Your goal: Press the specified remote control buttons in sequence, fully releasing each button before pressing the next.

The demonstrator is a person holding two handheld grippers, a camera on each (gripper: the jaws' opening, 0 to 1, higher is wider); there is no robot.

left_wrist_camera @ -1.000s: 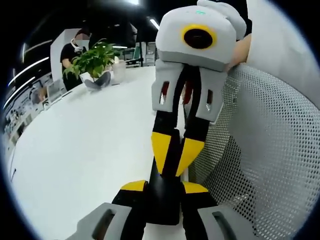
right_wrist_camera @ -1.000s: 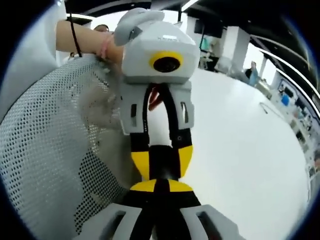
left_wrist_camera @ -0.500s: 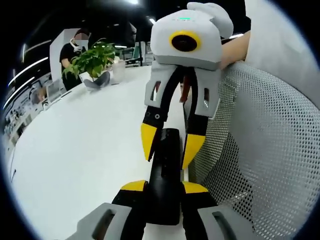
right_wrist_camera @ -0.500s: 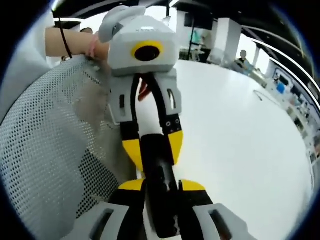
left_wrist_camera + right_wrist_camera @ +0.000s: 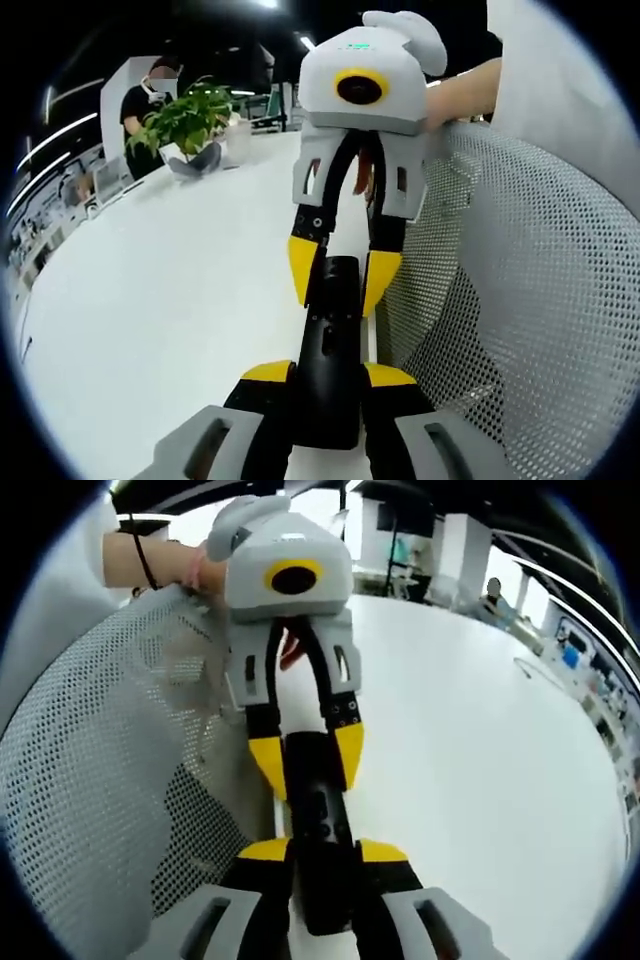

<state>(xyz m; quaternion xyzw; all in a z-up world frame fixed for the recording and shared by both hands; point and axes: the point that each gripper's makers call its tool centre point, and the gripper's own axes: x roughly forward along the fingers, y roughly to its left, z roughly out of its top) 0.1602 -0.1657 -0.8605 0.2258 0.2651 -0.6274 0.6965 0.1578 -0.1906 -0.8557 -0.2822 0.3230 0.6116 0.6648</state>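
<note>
remote (image 5: 328, 350): black, held from both ends above white table (image 5: 150, 300)
left gripper (image 5: 328, 375): clamped on remote's near end
right gripper (image 5: 312, 852): clamped on remote's other end
mesh chair back (image 5: 520, 300): beside remote

White table (image 5: 160, 300) carries potted plant (image 5: 188, 125) at far edge, apparently.

1 remote (image 5: 329, 340), 2 hand-held grippers (image 5: 329, 377) (image 5: 318, 855), 1 plant (image 5: 186, 118).
</note>
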